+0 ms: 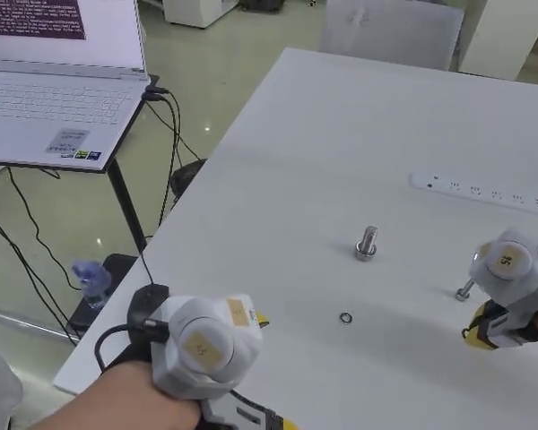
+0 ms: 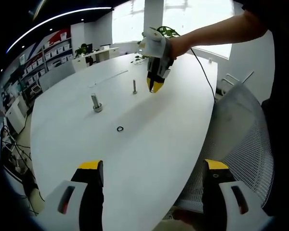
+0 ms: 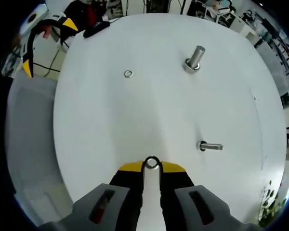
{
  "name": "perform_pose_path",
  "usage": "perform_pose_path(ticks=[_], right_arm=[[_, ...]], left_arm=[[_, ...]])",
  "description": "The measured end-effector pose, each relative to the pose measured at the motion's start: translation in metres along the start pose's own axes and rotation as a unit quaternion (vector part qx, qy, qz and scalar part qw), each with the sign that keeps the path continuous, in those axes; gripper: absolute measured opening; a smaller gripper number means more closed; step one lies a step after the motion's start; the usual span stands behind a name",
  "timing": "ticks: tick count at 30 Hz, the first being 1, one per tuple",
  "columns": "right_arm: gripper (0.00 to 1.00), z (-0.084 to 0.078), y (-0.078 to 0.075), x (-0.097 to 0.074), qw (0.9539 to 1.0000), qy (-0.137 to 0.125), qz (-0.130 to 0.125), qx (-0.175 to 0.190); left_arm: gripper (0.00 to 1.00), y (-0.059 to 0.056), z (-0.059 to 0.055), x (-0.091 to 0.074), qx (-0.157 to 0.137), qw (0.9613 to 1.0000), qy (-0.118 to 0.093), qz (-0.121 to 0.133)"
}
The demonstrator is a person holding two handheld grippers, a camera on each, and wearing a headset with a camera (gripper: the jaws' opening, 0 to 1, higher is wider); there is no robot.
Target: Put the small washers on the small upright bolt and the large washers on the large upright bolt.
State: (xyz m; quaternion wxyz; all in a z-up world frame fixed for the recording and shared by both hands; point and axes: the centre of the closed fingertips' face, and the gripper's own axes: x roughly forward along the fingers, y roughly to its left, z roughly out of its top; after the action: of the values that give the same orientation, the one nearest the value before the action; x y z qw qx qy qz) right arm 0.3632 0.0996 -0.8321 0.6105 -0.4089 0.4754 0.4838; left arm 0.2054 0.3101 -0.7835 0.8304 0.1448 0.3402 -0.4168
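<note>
- Steel-grey held washer (image 3: pixel 152 162): a small ring pinched on edge between the yellow jaw tips of the right gripper (image 3: pixel 152 166), jaws drawn narrow around it. I cannot tell whether it is the small or the large size.
- Small bolt (image 3: pixel 209 146): stands upright on the white desk (image 1: pixel 323 152), just beside the right gripper's tips, not touching them.
- Large bolt (image 1: pixel 367 244): upright, nearer the middle of the desk, with a wider collar at its foot. I cannot tell whether that collar is the bolt head alone or washers as well.
- Loose washer (image 1: pixel 345 318): lies flat on the desk, apart from both bolts, between the large bolt and the near edge.
- Right arm, seen from the left gripper view: a bare forearm reaches in over the desk with the gripper pointing down and its tips low beside the small bolt.
- Left gripper (image 2: pixel 153 166): jaws spread wide with nothing between them, held at the near corner of the desk and aimed across it. A hand (image 1: pixel 134 394) wraps its grip from below.
- Writing: each gripper carries a round yellow sticker (image 1: pixel 507 262) with dark marks, too blurred to read.
- Power strip (image 1: pixel 484 191): white, flat on the far side of the desk.
- Laptop (image 1: pixel 54 98): open on a black stand to the left. Its screen text and palm-rest stickers are too small to read.
- Mesh chair (image 2: pixel 241 134): stands at the desk's edge.
</note>
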Motion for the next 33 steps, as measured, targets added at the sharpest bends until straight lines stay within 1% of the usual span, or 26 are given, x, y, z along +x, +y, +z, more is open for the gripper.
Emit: perform_pose_path(ticks=[5,9,14,22,26,30,33], right_arm=[[0.12,-0.004,-0.012,-0.01,0.9999,-0.001,-0.009,0.009],[0.12,-0.007,-0.021,-0.014,0.9998,0.005,-0.014,0.01],[0.12,-0.006,-0.032,-0.017,0.9997,0.004,-0.02,0.013],[0.12,-0.002,-0.048,-0.022,0.9995,0.003,-0.028,0.018],[0.12,0.0,-0.056,-0.022,0.9993,0.001,-0.032,0.021],[0.12,0.005,-0.064,-0.025,0.999,-0.002,-0.038,0.022],[0.12,0.012,-0.07,-0.026,0.9988,-0.008,-0.041,0.025]], left_arm=[[0.84,0.001,0.0,0.0,0.002,1.0,0.003,-0.001],[0.84,0.002,0.0,0.0,0.002,1.0,0.004,0.0],[0.84,0.002,-0.001,-0.001,0.003,1.0,0.009,0.0],[0.84,0.006,-0.002,-0.002,0.002,1.0,0.009,0.003],[0.84,0.005,-0.003,-0.002,0.001,1.0,0.008,0.003],[0.84,0.005,-0.005,-0.001,0.0,0.9999,0.01,0.004],[0.85,0.005,-0.004,-0.001,-0.004,1.0,0.007,0.005]])
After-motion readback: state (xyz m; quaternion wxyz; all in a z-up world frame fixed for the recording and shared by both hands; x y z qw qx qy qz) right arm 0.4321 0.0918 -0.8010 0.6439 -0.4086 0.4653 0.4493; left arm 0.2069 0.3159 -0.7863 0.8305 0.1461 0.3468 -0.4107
